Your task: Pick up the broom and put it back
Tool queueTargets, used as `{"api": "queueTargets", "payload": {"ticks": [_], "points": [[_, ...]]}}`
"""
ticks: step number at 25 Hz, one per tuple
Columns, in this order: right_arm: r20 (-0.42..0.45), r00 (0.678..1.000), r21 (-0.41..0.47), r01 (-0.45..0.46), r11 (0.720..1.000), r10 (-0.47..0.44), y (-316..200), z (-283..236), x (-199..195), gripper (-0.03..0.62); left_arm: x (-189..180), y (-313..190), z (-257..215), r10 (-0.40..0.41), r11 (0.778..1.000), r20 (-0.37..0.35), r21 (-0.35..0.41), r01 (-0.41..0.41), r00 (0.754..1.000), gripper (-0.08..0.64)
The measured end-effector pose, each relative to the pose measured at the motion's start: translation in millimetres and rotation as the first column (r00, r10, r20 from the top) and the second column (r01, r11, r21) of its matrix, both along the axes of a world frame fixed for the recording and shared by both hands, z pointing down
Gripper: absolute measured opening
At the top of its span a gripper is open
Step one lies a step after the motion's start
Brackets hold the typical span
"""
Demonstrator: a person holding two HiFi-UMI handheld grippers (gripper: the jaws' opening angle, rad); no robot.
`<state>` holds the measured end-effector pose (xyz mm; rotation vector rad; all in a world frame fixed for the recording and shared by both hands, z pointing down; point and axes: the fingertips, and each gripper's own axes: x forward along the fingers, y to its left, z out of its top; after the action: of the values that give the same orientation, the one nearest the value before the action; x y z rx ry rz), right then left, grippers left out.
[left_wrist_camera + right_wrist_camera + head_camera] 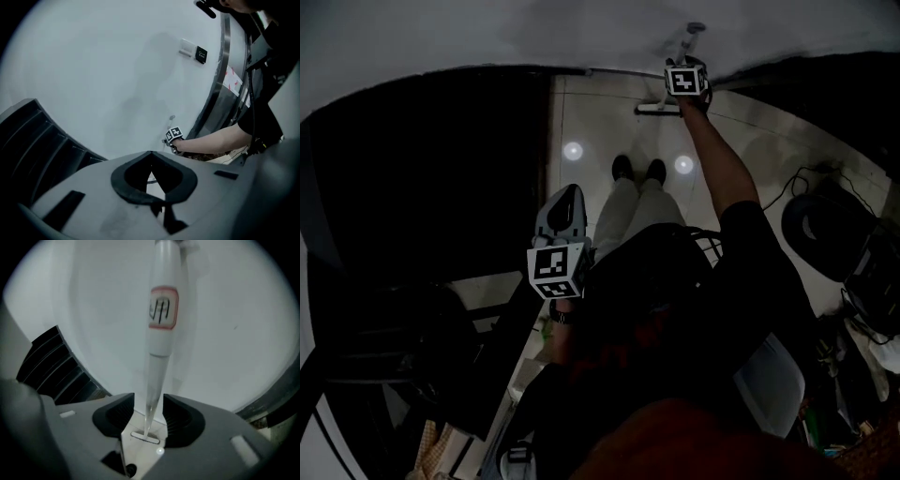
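Right gripper view: right gripper [149,401] jaws apart around the broom handle [161,345], red-bordered label [163,308] illegible; left gripper [150,153] jaws together.

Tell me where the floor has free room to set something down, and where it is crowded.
Free: the pale tiles between the shoes and the white wall, left of the broom handle. Crowded: the right side, with cables and dark equipment. The dark left area cannot be judged.

Person in dark short-sleeved top [755,248], pale trousers [628,211], dark shoes [622,168], perhaps a wristwatch [561,317]; grey left gripper [570,199] and right gripper [149,416], each with a black-and-white marker cube [556,270].
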<state>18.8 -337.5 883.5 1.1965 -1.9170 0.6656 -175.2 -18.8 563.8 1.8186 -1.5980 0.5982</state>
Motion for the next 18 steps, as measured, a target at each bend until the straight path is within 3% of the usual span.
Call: {"api": "queueTargets", "payload": {"ticks": [3,5,10,14,18], "points": [[-0.088,0.996,0.011,0.035,0.999,-0.034,0,8,1,0.104,-10,6,6,-0.02,1.0,-0.016,-0.012,0.02,1.0,0.005],[-0.117,0.99,0.025,0.087,0.996,-0.084,5,8,-5,0.1,-14,8,10,-0.026,0.999,-0.033,-0.02,0.026,0.999,0.005],[-0.046,0.994,0.055,0.106,0.993,-0.104,46,-3,-17,0.091,-1,0,13,0.022,1.0,-0.083,-0.002,-0.022,0.996,0.005],[-0.048,0.984,0.08,0.177,0.981,-0.173,99,-20,-14,0.087,7,-11,7,0.062,0.998,-0.045,0.006,-0.062,0.997,0.005],[-0.046,0.975,0.149,0.224,0.963,-0.219,148,-70,-1,0.087,12,-19,-17,0.126,0.99,-0.042,0.061,-0.124,0.991,0.005]]}}
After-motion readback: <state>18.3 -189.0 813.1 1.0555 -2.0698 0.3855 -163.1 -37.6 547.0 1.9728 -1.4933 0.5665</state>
